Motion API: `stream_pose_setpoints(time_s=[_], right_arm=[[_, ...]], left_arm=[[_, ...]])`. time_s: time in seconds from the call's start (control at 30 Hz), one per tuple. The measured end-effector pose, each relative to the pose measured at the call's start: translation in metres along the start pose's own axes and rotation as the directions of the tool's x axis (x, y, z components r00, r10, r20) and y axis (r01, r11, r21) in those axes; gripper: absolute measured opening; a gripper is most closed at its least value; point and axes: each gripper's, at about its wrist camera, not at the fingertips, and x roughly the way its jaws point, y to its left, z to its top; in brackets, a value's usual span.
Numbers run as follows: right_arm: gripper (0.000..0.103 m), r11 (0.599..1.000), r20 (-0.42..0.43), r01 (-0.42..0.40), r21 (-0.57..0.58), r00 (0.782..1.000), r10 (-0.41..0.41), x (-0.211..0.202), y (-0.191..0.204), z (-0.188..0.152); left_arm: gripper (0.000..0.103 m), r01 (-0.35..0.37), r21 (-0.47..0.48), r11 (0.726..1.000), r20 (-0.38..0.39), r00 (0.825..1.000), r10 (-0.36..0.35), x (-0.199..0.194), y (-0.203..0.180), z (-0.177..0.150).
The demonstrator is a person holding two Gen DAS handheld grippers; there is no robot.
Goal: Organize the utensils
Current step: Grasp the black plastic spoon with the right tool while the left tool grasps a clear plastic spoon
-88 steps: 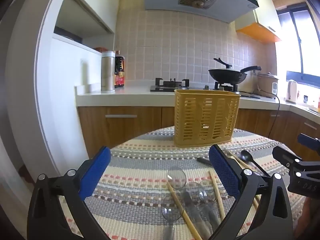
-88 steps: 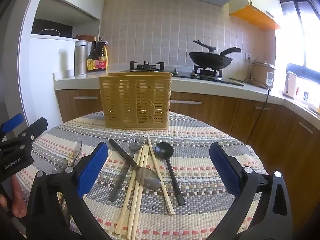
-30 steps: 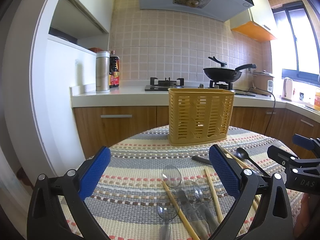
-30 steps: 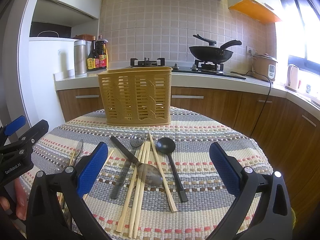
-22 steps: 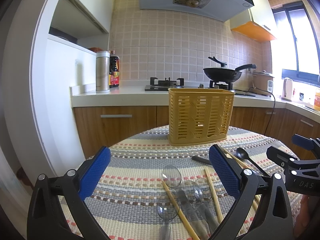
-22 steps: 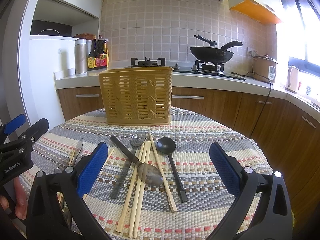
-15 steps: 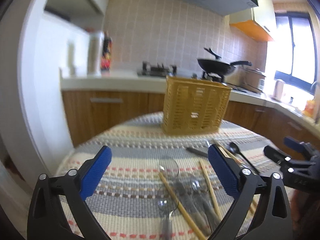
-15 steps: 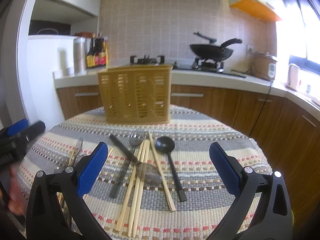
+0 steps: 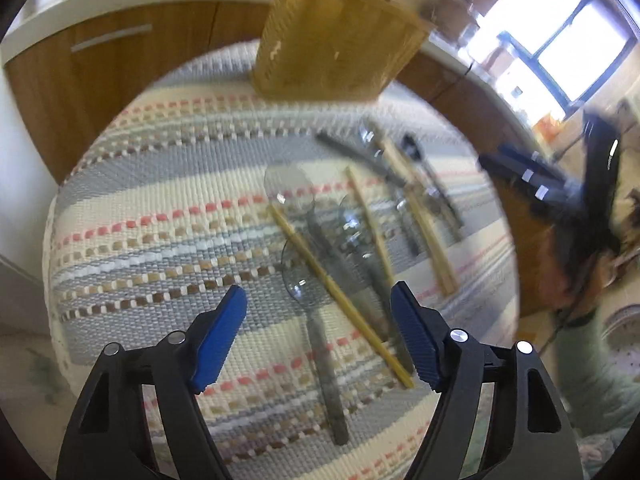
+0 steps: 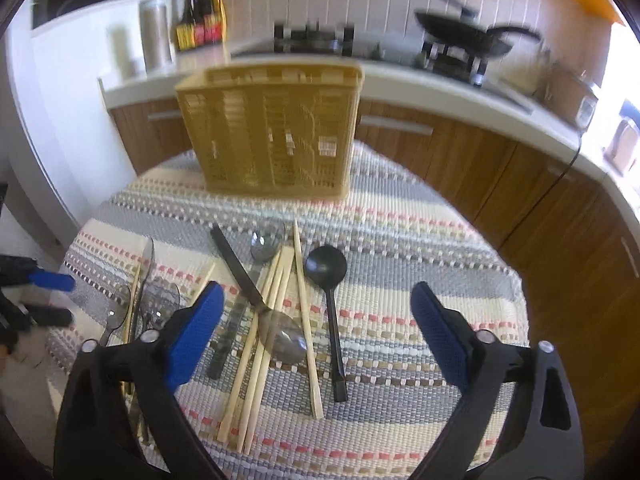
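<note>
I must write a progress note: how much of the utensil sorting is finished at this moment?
Done: nothing visible; through its slots the basket shows no utensils. In hand: nothing; the left gripper and right gripper are closing on no utensil. Left: chopsticks, black spoon and clear spoons lie on the table.

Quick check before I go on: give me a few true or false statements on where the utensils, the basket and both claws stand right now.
1. The yellow basket stands upright on the striped cloth. True.
2. The black ladle is already in the basket. False: it lies on the cloth beside the chopsticks.
3. The left claw grips a clear spoon. False: its jaws are closing, but the pads touch nothing; the spoon lies on the cloth below.
4. The right claw holds nothing. True: its jaws are closing above the utensils, pads clear of them.
5. A metal spoon lies across the chopsticks. True.
</note>
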Motion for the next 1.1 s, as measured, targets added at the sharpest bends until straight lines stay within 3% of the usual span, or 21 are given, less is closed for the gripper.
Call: stream_pose_setpoints(time_s=[0.07, 0.13, 0.2, 0.3, 0.47, 0.57, 0.73, 1.0, 1.1], right_arm=[[0.080, 1.000, -0.095, -0.015, 0.006, 0.995, 0.016, 0.013, -0.006, 0.009], [0.073, 0.999, -0.151, -0.036, 0.001, 0.988, 0.036, 0.023, -0.010, 0.013], [0.069, 0.999, -0.206, -0.044, 0.006, 0.978, 0.044, 0.035, -0.017, 0.017], [0.060, 0.995, -0.275, -0.082, 0.060, 0.957, 0.095, 0.053, -0.029, 0.021], [0.059, 0.986, -0.356, -0.117, 0.122, 0.922, 0.154, 0.086, -0.036, 0.027], [0.049, 0.993, -0.406, -0.087, 0.086, 0.907, 0.114, 0.102, -0.034, 0.027], [0.038, 0.996, -0.446, -0.080, 0.034, 0.891, 0.086, 0.119, -0.029, 0.026], [0.039, 0.997, -0.446, -0.075, -0.012, 0.893, 0.061, 0.132, -0.011, 0.047], [0.039, 0.997, -0.450, -0.075, -0.022, 0.891, 0.056, 0.138, -0.004, 0.054]], left_arm=[[0.064, -0.049, 0.008, 0.999, -0.041, 0.998, 0.050, 0.013, 0.000, 0.003], [0.055, -0.045, 0.007, 0.999, -0.090, 0.995, 0.046, 0.028, 0.000, 0.002], [0.055, -0.038, 0.021, 0.999, -0.130, 0.991, 0.041, 0.035, -0.003, 0.000], [0.053, -0.092, 0.076, 0.993, -0.146, 0.984, 0.102, 0.047, -0.012, 0.003], [0.049, -0.191, 0.142, 0.971, -0.152, 0.965, 0.212, 0.068, -0.029, 0.014], [0.030, -0.258, 0.157, 0.953, -0.134, 0.951, 0.279, 0.076, -0.036, 0.022], [0.030, -0.220, 0.085, 0.972, -0.099, 0.969, 0.228, 0.072, -0.018, 0.034], [0.032, -0.199, 0.030, 0.979, -0.080, 0.976, 0.201, 0.073, 0.014, 0.057], [0.039, -0.185, 0.024, 0.983, -0.089, 0.978, 0.186, 0.073, 0.019, 0.055]])
